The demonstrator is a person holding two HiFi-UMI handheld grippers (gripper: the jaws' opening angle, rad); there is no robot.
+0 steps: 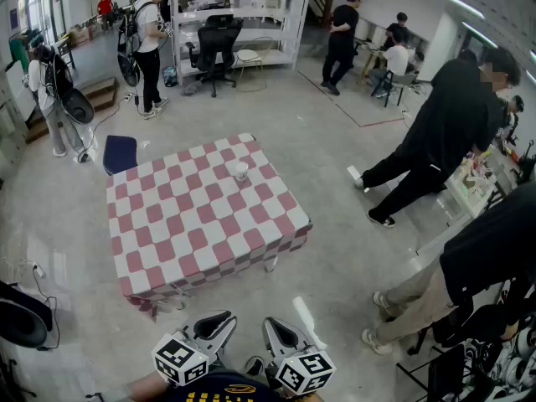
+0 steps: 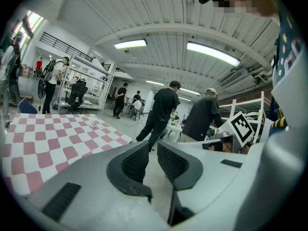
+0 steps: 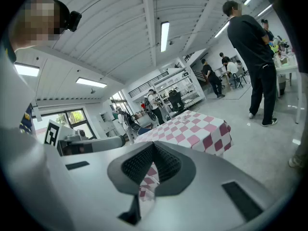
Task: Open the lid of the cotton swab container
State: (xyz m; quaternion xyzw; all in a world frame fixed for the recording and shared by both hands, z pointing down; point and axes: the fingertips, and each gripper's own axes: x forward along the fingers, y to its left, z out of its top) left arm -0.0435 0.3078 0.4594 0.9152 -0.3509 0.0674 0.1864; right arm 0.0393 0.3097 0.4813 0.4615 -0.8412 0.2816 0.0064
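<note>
Here the cotton swab container [image 1: 240, 171] sits on the checked table [image 1: 167, 241], far from both claws. The left gripper [image 1: 223, 319] and the right gripper [image 1: 275, 327] (side by side, low down near the person [image 1: 222, 388]) are both squeezed closed, with nothing held in them.

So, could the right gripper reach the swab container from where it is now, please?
Probably not yet. The container stands toward the table's far side, while the right gripper is held short of the near edge, jaws shut. Nothing blocks the way; stepping closer should do.
</note>
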